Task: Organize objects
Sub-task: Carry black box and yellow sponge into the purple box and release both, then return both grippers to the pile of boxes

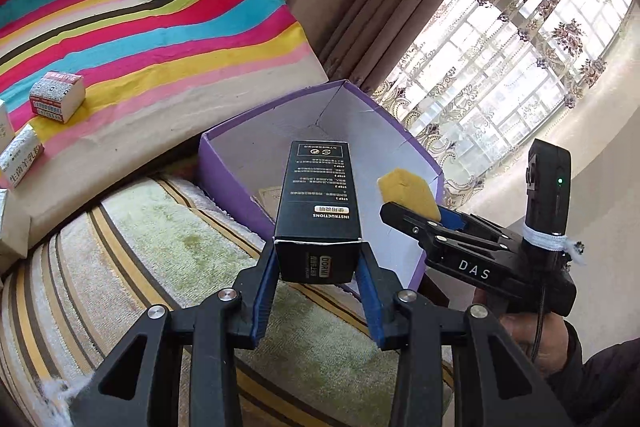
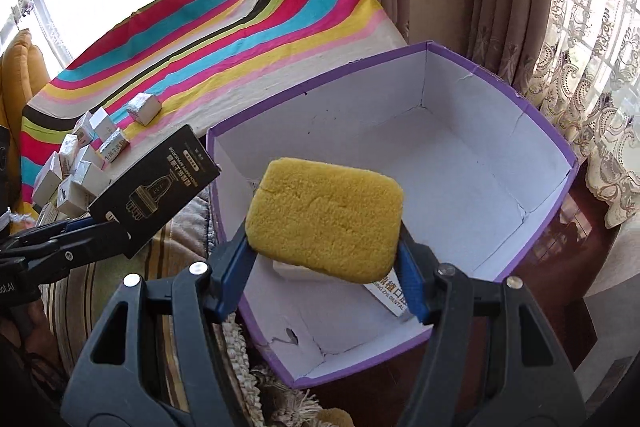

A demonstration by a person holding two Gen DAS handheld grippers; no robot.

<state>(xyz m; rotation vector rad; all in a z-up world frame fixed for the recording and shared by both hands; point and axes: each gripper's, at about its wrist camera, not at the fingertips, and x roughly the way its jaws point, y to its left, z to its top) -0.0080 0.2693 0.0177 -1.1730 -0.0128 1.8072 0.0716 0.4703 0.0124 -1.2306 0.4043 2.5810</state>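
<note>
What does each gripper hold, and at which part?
Left gripper: black carton, at its near end. Right gripper: yellow sponge, by its two short sides.

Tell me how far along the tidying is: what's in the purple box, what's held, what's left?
Done: the purple box holds only a white packet, partly hidden. In hand: the left tongs grip a black carton, the right tongs grip a yellow sponge, both over the box. Left: several small white packs on the striped cloth.

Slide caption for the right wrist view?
Right hand-held gripper carries yellow sponge over open purple box.
</note>
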